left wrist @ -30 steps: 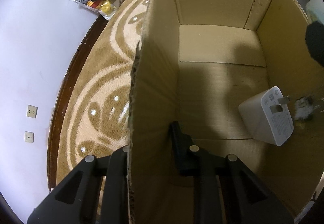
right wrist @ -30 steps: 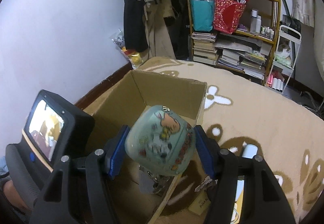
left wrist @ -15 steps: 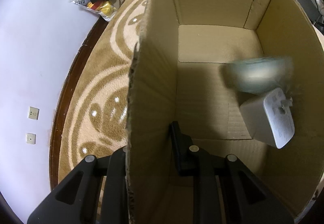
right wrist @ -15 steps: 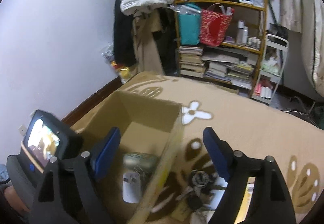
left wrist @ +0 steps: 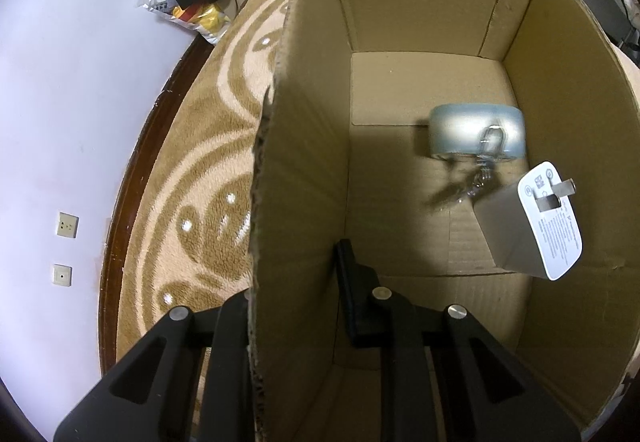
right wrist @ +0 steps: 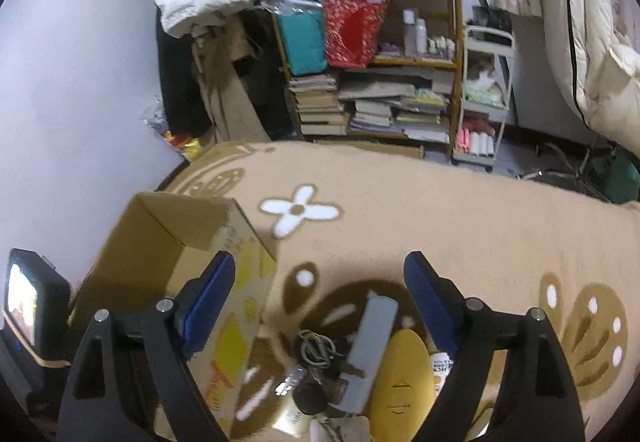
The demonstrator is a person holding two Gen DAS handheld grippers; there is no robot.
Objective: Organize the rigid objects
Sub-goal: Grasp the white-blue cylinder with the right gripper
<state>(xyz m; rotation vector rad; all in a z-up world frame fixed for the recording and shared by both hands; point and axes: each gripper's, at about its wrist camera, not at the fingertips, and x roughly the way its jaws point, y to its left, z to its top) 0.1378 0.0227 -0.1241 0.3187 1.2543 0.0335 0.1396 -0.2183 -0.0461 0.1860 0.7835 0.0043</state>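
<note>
We've got two things in the box [left wrist: 420,2] so far: a white charger [left wrist: 528,230] against the right wall and a rounded pale case [left wrist: 476,130] w/ a blurred metal clip or ring, lying just beyond it on the box floor. Our left tongs [left wrist: 296,306] pinch the box's left wall, one finger inside, one outside, steadying it.

Right tongs [right wrist: 316,294] are spread wide and empty, hanging over the pile beside the box. Left to do, we reckon: keys [right wrist: 316,350], a grey flat bar [right wrist: 372,346], a yellow oval thing [right wrist: 400,378], plus a few bits under them too hidden to name. So approx. a third done.

Surface is a tan rug [right wrist: 440,210] w/ white flower pattern, over dark wood floor. Room's cluttered: bookshelf [right wrist: 456,54] w/ stacked books and bags, white cart [right wrist: 486,98], bedding at right.
</note>
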